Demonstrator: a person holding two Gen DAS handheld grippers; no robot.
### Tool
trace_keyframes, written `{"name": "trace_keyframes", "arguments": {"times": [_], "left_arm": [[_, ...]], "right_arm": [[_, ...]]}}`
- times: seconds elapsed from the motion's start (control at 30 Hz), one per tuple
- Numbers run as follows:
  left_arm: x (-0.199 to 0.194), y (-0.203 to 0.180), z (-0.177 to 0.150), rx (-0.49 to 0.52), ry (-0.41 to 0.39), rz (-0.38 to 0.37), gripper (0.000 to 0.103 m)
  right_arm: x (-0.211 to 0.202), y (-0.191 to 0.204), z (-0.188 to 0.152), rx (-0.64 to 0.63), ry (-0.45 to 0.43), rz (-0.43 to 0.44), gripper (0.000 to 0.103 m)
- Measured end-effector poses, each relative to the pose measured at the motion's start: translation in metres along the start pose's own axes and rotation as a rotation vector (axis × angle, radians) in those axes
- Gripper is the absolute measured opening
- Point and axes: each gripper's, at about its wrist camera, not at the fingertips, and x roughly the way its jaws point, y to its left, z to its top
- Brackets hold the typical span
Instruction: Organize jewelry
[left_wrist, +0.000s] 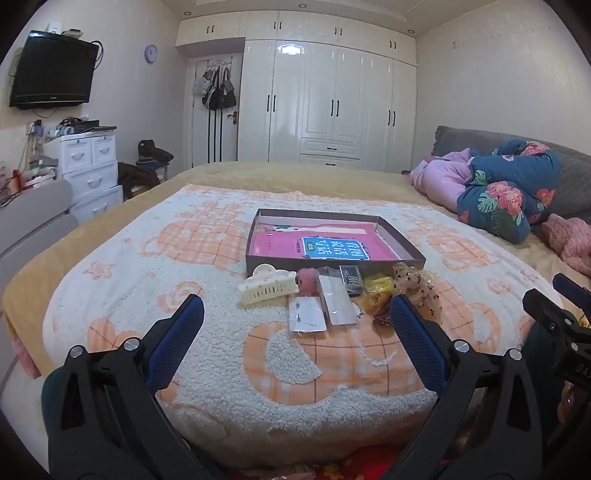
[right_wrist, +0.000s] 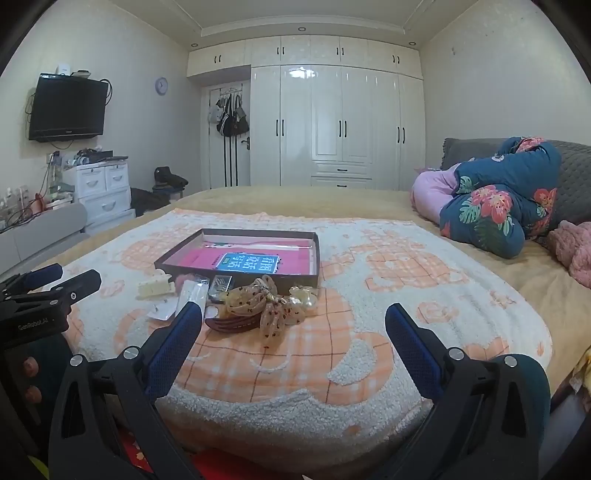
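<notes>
A shallow dark box (left_wrist: 402, 245) (right_wrist: 177, 254) with a pink book inside lies on the blanket. In front of it lies a row of items: a cream hair claw (left_wrist: 267, 286) (right_wrist: 155, 286), a pink pom-pom (left_wrist: 307, 280), clear earring packets (left_wrist: 306, 314) (right_wrist: 162, 310), a small dark case (left_wrist: 351, 278) (right_wrist: 220, 284), a yellow item (left_wrist: 376, 288) and a spotted sheer bow (left_wrist: 417, 286) (right_wrist: 266, 304) on a brown clip (right_wrist: 231, 325). My left gripper (left_wrist: 295, 317) is open and empty, short of the packets. My right gripper (right_wrist: 293, 319) is open and empty, near the bow.
The items rest on an orange-and-white fleece blanket (left_wrist: 221, 362) (right_wrist: 369, 295) over a yellow bedspread. A rolled floral quilt (left_wrist: 509, 188) (right_wrist: 495, 199) and pink bedding lie at the right. White drawers (left_wrist: 92, 166), a wall TV and wardrobes stand beyond the bed.
</notes>
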Motion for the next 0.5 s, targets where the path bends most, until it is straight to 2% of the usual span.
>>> {"name": "trace_keyframes", "arguments": {"times": [0.5], "left_arm": [[-0.0003, -0.0017, -0.0003, -0.007, -0.012, 0.009, 0.093]], "right_arm": [[0.0006, 0.002, -0.0003, -0.001, -0.001, 0.003, 0.097]]}}
